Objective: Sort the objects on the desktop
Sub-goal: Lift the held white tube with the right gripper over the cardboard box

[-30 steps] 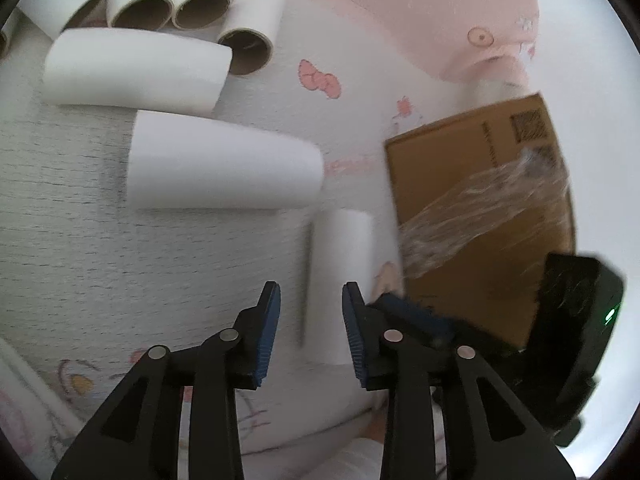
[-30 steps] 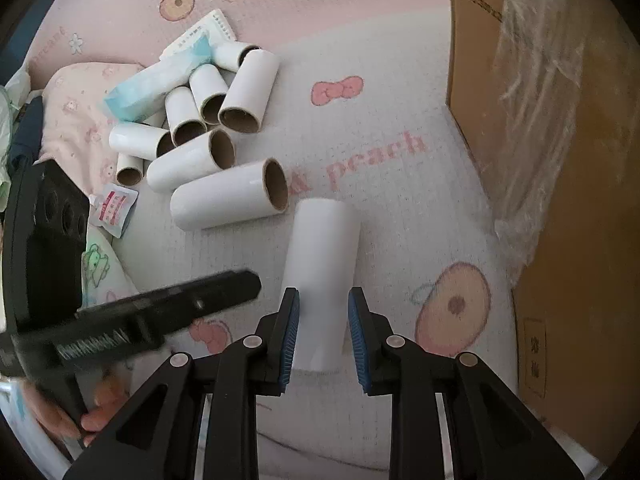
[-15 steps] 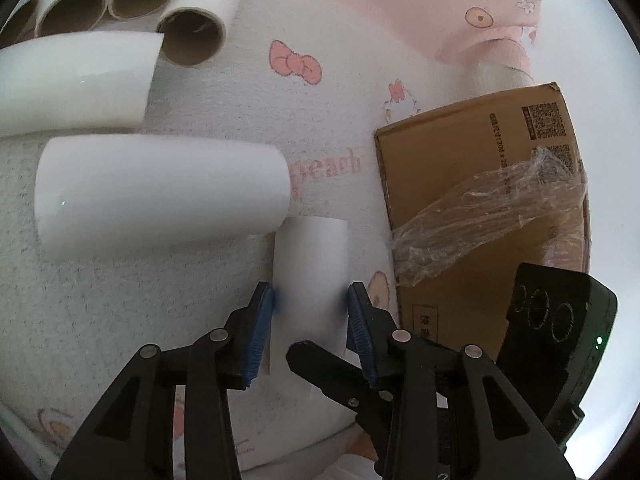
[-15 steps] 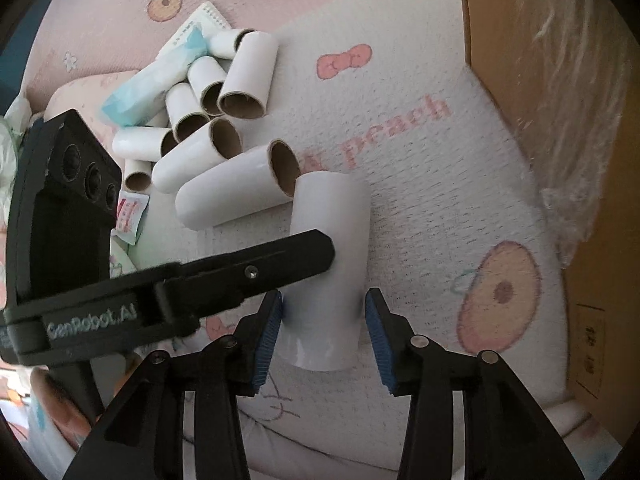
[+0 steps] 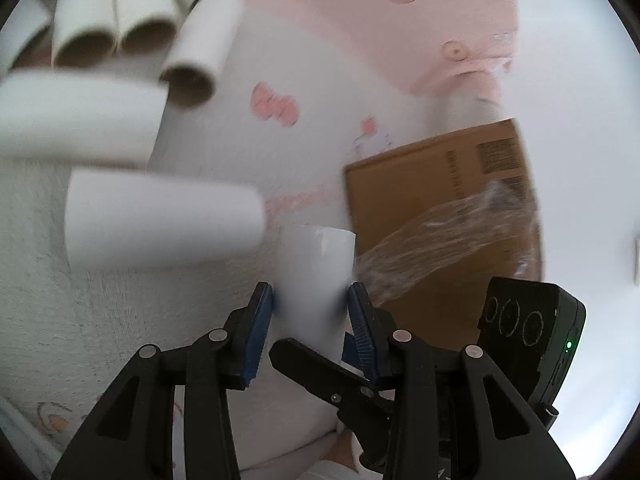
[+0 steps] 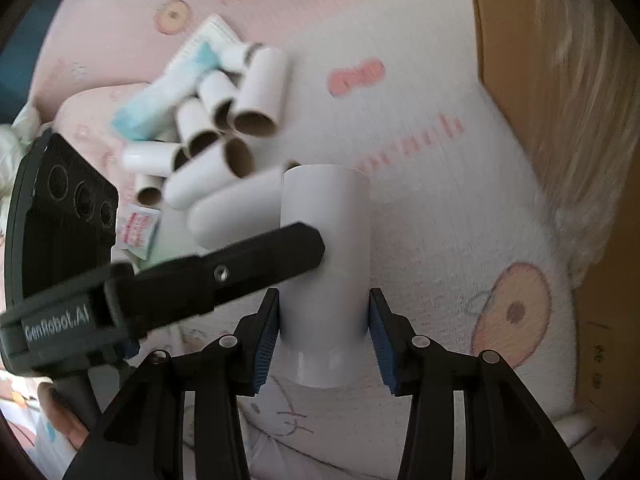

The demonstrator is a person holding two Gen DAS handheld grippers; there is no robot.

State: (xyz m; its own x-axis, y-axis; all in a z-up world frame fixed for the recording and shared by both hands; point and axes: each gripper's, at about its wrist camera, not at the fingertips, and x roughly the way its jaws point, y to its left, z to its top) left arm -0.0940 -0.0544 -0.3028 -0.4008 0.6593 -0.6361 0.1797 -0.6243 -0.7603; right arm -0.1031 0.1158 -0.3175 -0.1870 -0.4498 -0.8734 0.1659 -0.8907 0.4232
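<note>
A white paper tube [image 5: 314, 272] [image 6: 326, 264] sits between the fingers of both grippers, lifted a little off the white and pink blanket [image 6: 432, 184]. My left gripper [image 5: 311, 316] is shut on its far part; one left finger [image 6: 248, 264] crosses the right wrist view. My right gripper [image 6: 323, 332] has its pads at the tube's near end, one on each side. Several more white tubes [image 5: 160, 224] [image 6: 224, 128] lie in a heap to the left.
A brown cardboard box [image 5: 440, 196] [image 6: 552, 80] with crumpled clear film [image 5: 444, 240] stands to the right. A blue and white packet [image 6: 176, 84] and a small sachet [image 6: 138, 230] lie by the tube heap.
My left gripper has closed around the tube and raised it. My right gripper has opened wider around the tube's near end. Both views have shifted and are blurred.
</note>
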